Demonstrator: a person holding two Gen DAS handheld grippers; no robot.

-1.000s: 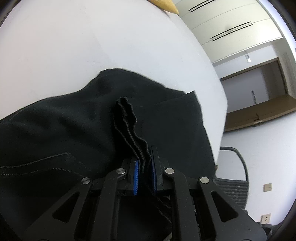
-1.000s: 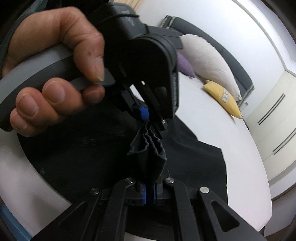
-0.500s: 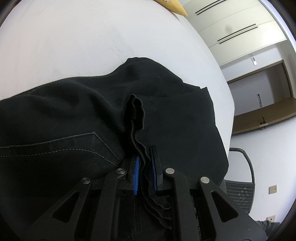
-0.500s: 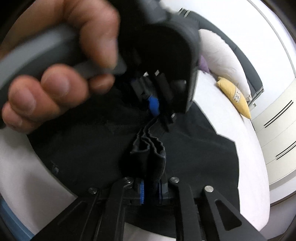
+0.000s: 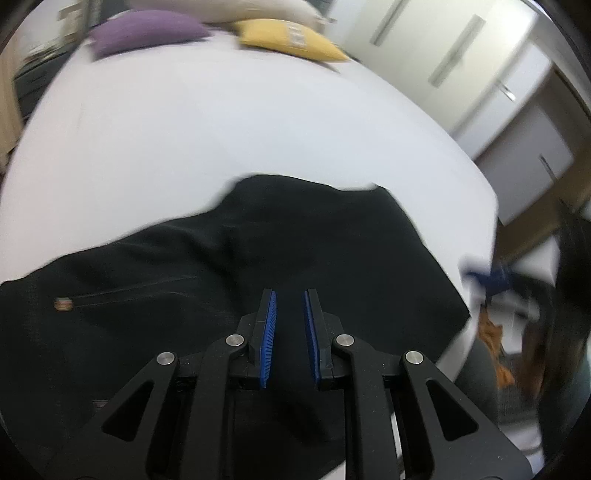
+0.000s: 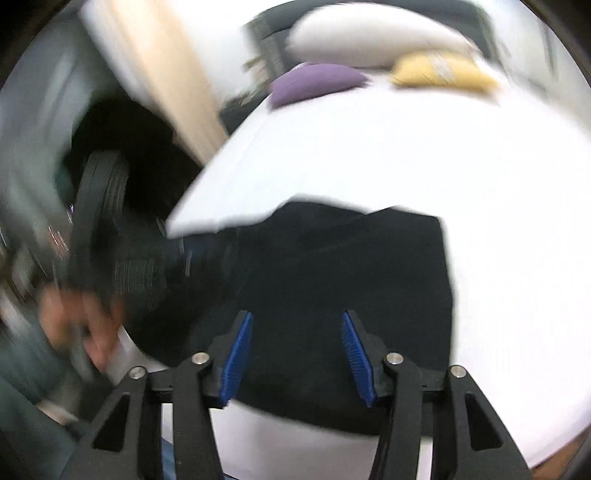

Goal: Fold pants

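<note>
Black pants (image 5: pixel 280 236) lie folded, seemingly flat.

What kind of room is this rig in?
Most likely a bedroom. The black pants lie on a wide white bed, with a purple pillow and a yellow pillow at its far end, and white wardrobe doors stand behind it.

A wide white bed (image 5: pixel 229 140) fills the room's centre. At its far end lie a purple cushion (image 5: pixel 144 31), a yellow cushion (image 5: pixel 291 40) and a long white pillow (image 6: pixel 369 38). Pale cabinet doors with long bar handles (image 5: pixel 454 48) line the right-hand wall.
</note>
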